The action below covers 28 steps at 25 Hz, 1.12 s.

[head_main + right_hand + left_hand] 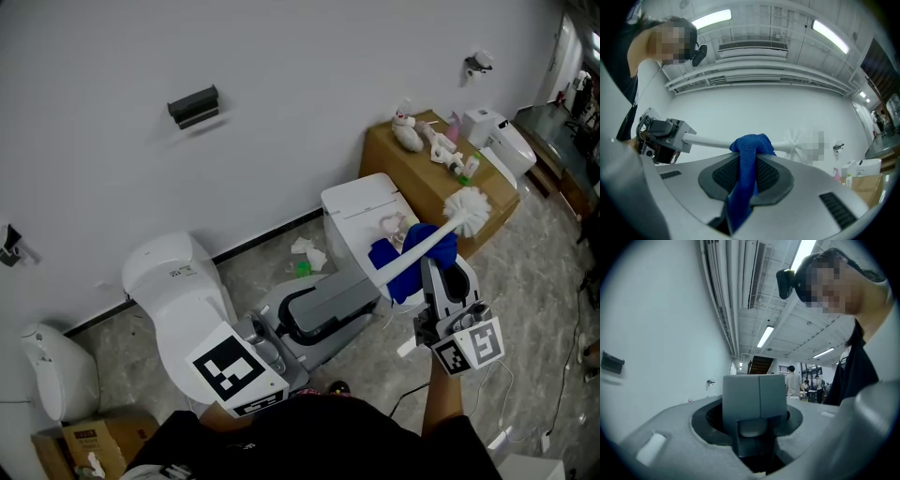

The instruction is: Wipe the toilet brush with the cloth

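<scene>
Hanging in the air above a grey marbled floor (pixel 530 258), the toilet brush (pixel 450 228) lies nearly level, with its white bristle head toward a brown cardboard box (pixel 394 161) that stands against the wall. The left hand-held gripper (pixel 686 139) is clamped on the end of the brush's white handle. The right hand-held gripper (pixel 436 272) is closed on a blue cloth (pixel 749 154), which is draped over the handle partway along, between the left gripper and the bristles. A plain white wall (pixel 281 112) fills the background and carries a small black bracket (pixel 193 106). Where the wall meets the floor runs a dark skirting line, and beside it lie crumpled white paper (pixel 307 250) and a small green scrap. A white box-shaped fixture (pixel 361 208) stands on the floor just beside the cardboard box, whose top holds small toys and bottles. Both gripper views look up at a white ceiling with long strip lights (pixel 712 18) and an air-conditioning unit (pixel 752 47). The left gripper view also shows people standing far off in an open hall.
</scene>
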{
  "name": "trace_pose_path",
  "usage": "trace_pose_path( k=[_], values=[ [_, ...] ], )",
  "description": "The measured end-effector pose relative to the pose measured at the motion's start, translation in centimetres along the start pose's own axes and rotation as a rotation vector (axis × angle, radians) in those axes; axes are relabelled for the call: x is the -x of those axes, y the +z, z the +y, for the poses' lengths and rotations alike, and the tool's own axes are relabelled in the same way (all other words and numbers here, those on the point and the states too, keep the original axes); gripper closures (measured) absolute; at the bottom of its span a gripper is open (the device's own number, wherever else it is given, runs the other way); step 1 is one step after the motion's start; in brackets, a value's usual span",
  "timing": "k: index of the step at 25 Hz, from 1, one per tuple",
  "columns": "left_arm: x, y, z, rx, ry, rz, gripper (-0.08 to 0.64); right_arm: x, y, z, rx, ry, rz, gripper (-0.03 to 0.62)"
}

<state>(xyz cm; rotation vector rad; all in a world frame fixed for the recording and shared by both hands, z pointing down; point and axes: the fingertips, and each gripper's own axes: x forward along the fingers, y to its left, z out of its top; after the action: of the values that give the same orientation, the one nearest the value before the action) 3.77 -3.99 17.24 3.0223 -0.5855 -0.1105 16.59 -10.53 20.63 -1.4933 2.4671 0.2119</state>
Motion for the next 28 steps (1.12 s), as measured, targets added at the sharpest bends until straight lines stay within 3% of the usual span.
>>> trace_pose_path(
  k=[19,28],
  values=[
    [0.0,-0.3,-0.2,-0.023,-0.005,0.03,0.37,0.4,-0.6,-3.4,0.002,-0.084,0.025,0.523],
    [-0.1,-0.3,-0.6,-0.02,-0.014,0.025,0.37,0.9,-0.4,-4.3,-0.05,-0.102,-0.006,0.523]
  ],
)
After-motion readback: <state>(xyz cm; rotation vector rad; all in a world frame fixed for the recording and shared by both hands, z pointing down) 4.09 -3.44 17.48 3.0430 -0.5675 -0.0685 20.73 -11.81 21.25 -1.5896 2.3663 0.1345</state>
